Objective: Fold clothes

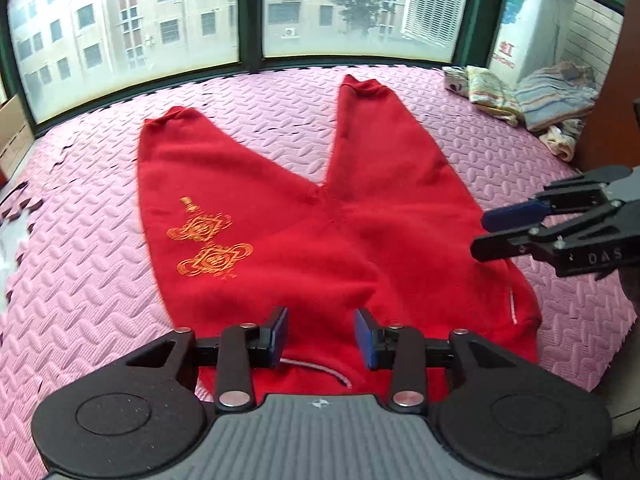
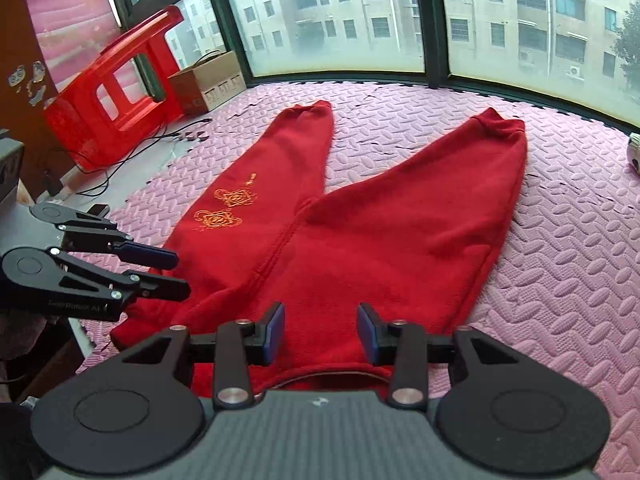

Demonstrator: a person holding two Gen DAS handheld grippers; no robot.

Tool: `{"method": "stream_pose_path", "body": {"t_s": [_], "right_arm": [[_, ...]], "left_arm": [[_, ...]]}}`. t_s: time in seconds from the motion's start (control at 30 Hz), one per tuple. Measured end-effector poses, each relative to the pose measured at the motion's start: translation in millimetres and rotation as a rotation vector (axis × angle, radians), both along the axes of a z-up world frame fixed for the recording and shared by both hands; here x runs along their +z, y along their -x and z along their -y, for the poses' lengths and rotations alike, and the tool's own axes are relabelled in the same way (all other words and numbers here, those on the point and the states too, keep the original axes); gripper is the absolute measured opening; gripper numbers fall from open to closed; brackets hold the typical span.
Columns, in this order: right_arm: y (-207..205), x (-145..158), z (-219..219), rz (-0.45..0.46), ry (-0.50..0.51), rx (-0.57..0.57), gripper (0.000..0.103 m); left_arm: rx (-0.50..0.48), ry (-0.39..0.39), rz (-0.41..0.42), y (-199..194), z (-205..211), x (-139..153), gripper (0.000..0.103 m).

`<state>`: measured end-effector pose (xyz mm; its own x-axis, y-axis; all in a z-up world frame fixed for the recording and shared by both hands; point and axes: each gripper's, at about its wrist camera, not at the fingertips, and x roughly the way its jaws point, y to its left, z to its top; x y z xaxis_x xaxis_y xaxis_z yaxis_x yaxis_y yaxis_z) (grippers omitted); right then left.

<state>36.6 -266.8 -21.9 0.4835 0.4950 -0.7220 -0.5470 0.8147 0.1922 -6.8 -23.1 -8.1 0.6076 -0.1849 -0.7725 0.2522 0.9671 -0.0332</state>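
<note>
Red trousers [image 1: 312,224] lie flat on the pink foam mat [image 1: 80,280], legs spread in a V towards the windows, waistband nearest me. A gold embroidered motif [image 1: 210,240] marks the left leg. My left gripper [image 1: 321,334] is open and empty, hovering over the waistband. My right gripper [image 2: 320,332] is open and empty over the waistband's right part; the trousers [image 2: 360,240] fill that view. Each gripper shows in the other's view, the right one [image 1: 486,234] at the right edge and the left one [image 2: 180,270] at the left edge, both with jaws apart.
A pile of striped and patterned clothes [image 1: 528,100] lies at the mat's far right corner. A red plastic stool [image 2: 112,88] on its side, a cardboard box [image 2: 208,80] and cables [image 2: 120,152] sit off the mat's left side. Windows run along the far edge.
</note>
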Motion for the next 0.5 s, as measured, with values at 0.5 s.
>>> {"method": "stream_pose_path", "body": {"t_s": [0.5], "right_arm": [[24,-13,-8,-0.004,0.097,-0.017,0.040]], "left_arm": [[0.259,0.118,-0.150,8,-49,-27,0.032]]}}
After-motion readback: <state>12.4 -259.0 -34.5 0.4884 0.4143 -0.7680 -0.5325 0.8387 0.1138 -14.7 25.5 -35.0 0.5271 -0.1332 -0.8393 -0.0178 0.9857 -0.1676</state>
